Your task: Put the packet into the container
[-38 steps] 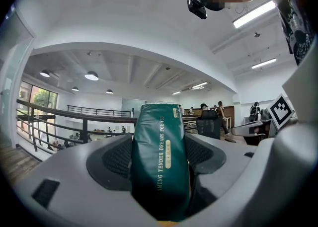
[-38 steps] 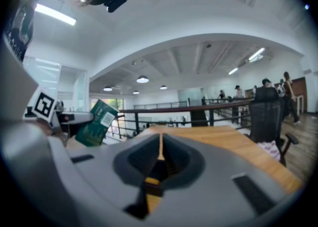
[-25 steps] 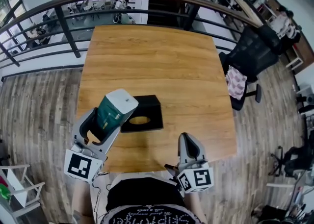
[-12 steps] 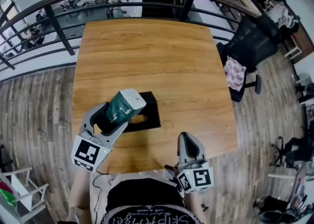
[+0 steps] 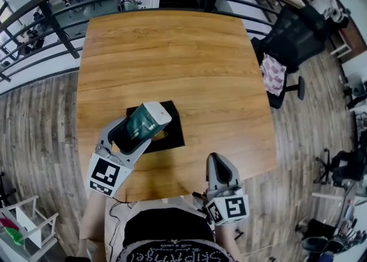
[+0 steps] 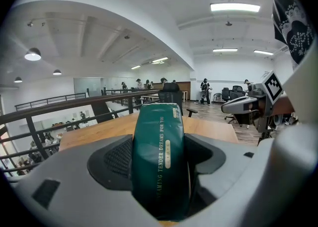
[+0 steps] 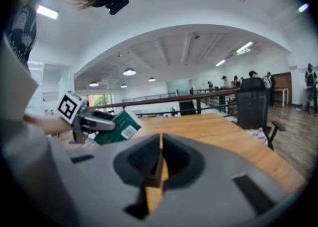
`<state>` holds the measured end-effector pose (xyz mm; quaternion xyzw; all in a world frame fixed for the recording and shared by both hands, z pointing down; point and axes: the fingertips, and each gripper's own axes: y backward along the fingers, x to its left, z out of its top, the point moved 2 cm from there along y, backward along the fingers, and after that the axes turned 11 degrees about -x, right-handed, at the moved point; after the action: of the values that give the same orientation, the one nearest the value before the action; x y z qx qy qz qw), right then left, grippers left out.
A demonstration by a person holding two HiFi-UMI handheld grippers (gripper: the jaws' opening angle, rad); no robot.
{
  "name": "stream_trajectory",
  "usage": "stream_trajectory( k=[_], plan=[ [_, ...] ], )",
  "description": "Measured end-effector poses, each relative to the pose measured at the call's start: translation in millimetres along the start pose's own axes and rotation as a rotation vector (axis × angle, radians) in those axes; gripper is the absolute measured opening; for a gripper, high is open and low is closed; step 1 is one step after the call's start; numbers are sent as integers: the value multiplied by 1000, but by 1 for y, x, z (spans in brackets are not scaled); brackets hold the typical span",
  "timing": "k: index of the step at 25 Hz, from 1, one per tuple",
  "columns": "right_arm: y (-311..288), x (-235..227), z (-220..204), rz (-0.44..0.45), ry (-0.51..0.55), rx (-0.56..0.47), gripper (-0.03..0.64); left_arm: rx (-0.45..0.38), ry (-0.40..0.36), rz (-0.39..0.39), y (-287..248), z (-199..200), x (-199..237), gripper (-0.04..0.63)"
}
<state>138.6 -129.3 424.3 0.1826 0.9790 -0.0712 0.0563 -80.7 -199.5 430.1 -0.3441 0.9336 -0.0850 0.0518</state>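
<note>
**A:** What is the left gripper view giving you that the head view isn't?

**B:** The grip itself. The left hand-held gripper is clamping both jaws against the flat sides of the dark green packet, which is standing on edge between them with gold lettering running along it. The head view is adding the place: the packet is hanging in the air over the left part of the black container, not inside it.

**A:** And the other one?

**B:** In its own view the right hand-held gripper is pressing its jaws together on nothing. That view is also catching a barcode on the packet's white end. From above, this gripper is hovering right of the container, nearer the person, at the table edge.

**A:** The surroundings?

**B:** The container is sitting on a wooden table, toward the person's side. Beyond the container a dark railing is curving round the table's far edge. Right of the container, off the table, a black office chair carrying a pink cloth is standing on a plank floor.
</note>
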Motion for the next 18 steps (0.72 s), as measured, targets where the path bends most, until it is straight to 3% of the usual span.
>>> stream_trajectory(
  k=[18],
  plan=[
    [-1,0,-17,-8,-31,64,39,90,-11,-54,-30,-51,-16,348]
  ],
)
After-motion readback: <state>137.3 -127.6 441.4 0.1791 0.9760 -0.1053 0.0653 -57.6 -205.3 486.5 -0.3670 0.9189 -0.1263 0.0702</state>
